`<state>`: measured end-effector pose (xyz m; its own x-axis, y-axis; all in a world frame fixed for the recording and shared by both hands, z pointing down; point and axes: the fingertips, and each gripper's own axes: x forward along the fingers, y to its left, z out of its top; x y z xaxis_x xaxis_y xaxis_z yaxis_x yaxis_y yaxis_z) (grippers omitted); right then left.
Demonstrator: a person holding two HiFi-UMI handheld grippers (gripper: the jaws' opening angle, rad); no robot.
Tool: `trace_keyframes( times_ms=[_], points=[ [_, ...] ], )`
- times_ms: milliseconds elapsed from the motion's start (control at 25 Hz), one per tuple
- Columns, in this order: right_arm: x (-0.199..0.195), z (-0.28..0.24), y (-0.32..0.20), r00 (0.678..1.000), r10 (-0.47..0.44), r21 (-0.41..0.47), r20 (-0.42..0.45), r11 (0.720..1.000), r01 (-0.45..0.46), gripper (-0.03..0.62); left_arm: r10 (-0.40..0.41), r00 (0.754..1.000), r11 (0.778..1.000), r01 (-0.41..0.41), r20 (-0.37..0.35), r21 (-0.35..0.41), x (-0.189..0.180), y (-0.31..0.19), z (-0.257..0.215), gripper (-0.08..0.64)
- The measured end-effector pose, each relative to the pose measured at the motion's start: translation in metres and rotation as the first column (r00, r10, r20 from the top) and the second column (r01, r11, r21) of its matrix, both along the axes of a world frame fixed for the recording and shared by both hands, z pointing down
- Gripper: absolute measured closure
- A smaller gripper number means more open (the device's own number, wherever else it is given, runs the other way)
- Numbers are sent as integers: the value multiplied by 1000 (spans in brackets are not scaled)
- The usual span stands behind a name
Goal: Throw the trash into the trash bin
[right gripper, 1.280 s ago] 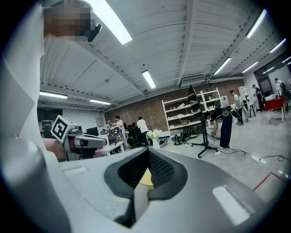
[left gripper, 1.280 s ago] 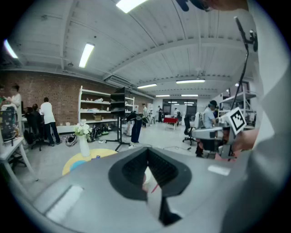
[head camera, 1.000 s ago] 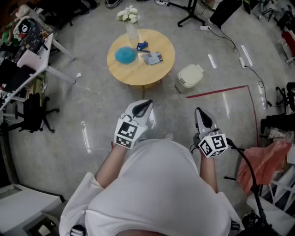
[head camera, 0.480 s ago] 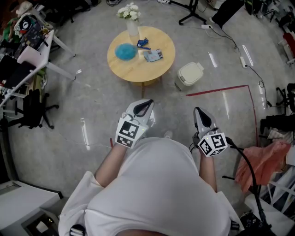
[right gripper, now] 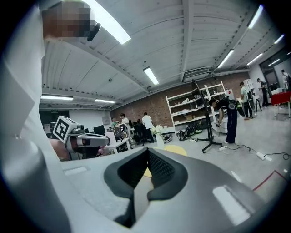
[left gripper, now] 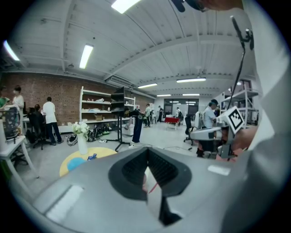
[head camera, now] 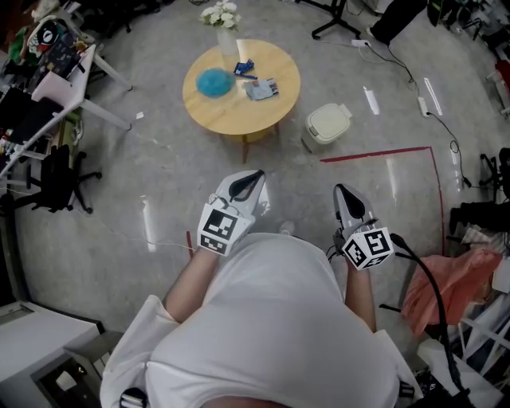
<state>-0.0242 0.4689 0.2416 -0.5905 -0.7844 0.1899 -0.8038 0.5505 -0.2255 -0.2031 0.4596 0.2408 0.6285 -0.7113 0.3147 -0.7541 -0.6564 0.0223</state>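
Far ahead, a round wooden table (head camera: 239,111) carries the trash: a blue crumpled wad (head camera: 213,82), a small blue wrapper (head camera: 244,68) and a grey packet (head camera: 261,88), beside a vase of white flowers (head camera: 225,24). To the table's right, a white lidded trash bin (head camera: 329,123) stands on the floor. My left gripper (head camera: 255,175) and right gripper (head camera: 341,190) are held close to my body, well short of the table, both shut and empty. In the left gripper view, the left gripper (left gripper: 146,157) points toward the table (left gripper: 66,167). The right gripper (right gripper: 148,157) also aims that way.
Red tape (head camera: 374,153) marks the floor near the bin. A white chair (head camera: 72,88) and black office chair (head camera: 56,187) crowd the left side. Cables (head camera: 398,64) and a stand base (head camera: 335,24) lie at the back right. Pink cloth (head camera: 442,279) sits at my right. People stand far off.
The table and bin have slid a little upward in the head view. Both grippers stay shut in front of my body, shifted only slightly.
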Motion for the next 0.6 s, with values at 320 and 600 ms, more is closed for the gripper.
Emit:
trace_keyframes(
  times_ms=[320, 600],
  points=[
    [30, 4, 0, 999, -50, 6, -10, 999, 50, 594, -54, 999, 998, 53, -5, -37, 27, -1, 13, 554],
    [55, 14, -7, 998, -55, -6, 16, 998, 55, 594, -67, 998, 997, 67, -9, -49, 52, 0, 23, 554]
  ],
)
